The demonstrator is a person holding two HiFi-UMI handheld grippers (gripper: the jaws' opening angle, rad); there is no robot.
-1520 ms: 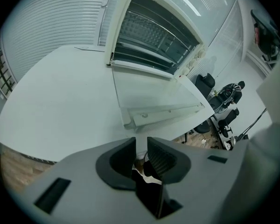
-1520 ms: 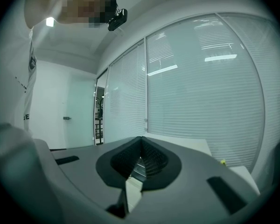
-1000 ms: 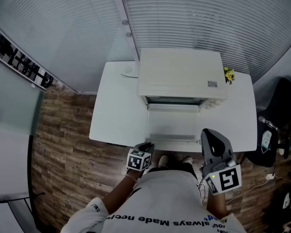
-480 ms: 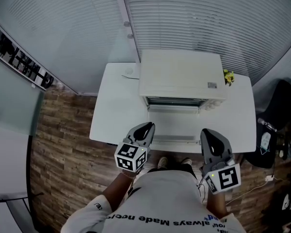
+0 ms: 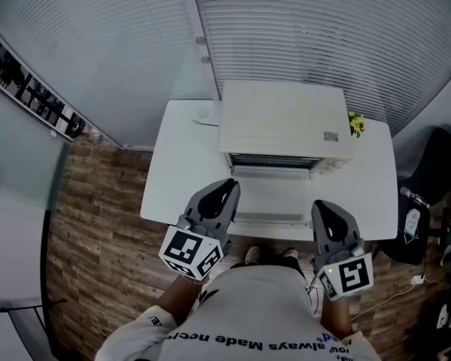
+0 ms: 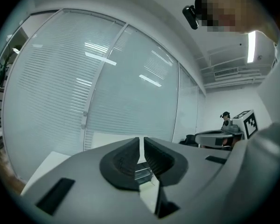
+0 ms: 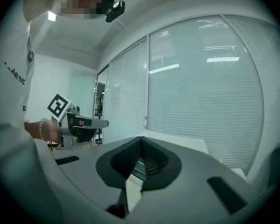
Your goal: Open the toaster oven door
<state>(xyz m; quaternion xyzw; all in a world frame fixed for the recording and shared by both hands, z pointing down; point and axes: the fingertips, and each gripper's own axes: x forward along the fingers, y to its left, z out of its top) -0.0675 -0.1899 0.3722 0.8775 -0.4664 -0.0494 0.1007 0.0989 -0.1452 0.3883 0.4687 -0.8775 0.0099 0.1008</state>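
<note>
The cream toaster oven [image 5: 282, 119] stands at the back of the white table [image 5: 180, 171]. Its door [image 5: 269, 194] lies folded down flat in front of the dark opening, with the handle [image 5: 267, 218] near the table's front edge. My left gripper [image 5: 224, 192] hovers over the table just left of the door. Its jaws stand a narrow slit apart with nothing between them [image 6: 141, 143]. My right gripper [image 5: 325, 210] is held at the door's right side, shut and empty [image 7: 141, 141].
A small yellow object [image 5: 355, 119] sits at the oven's right rear corner. A small flat item [image 5: 203, 113] lies on the table left of the oven. Window blinds rise behind the table. Dark bags and cables [image 5: 436, 171] are on the wooden floor to the right.
My left gripper has risen from below the table's front edge and moved forward over the table beside the door. The right gripper has stayed put.
</note>
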